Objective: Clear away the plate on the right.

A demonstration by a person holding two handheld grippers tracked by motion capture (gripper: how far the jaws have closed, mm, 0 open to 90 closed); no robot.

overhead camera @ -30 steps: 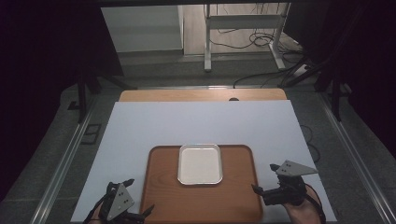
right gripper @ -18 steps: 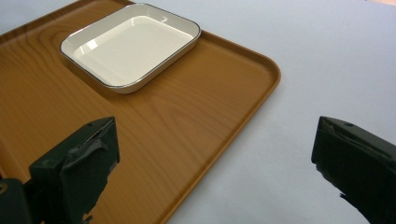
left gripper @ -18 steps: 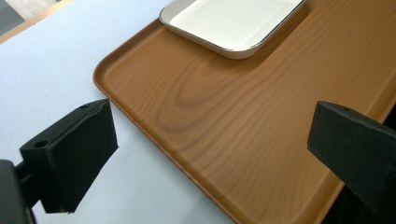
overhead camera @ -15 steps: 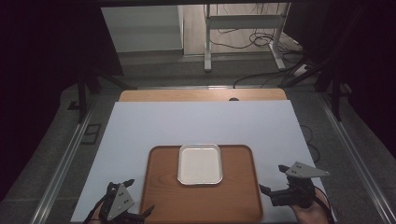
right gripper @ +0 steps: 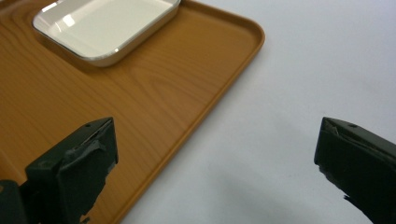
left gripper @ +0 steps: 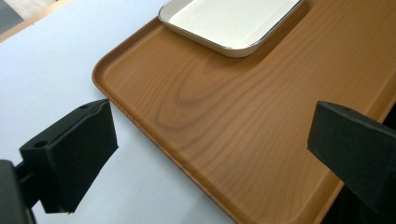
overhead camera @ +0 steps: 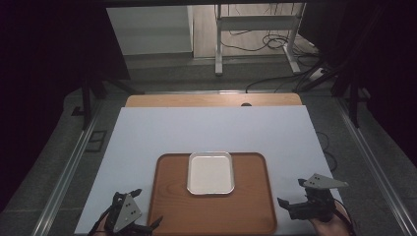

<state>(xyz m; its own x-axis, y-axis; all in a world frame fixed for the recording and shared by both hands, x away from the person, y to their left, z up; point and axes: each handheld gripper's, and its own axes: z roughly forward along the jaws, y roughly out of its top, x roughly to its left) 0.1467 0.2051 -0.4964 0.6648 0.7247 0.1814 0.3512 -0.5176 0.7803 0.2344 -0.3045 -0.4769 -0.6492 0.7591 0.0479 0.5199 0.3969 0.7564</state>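
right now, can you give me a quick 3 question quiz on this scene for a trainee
1. True or false: the white dish sits on the wooden tray.
2. Which part of the tray holds the dish? A) near left corner B) far middle C) near right corner
3. Fill in: both the left gripper and the right gripper have their fingers ____.

Key:
1. True
2. B
3. open, with nothing between them
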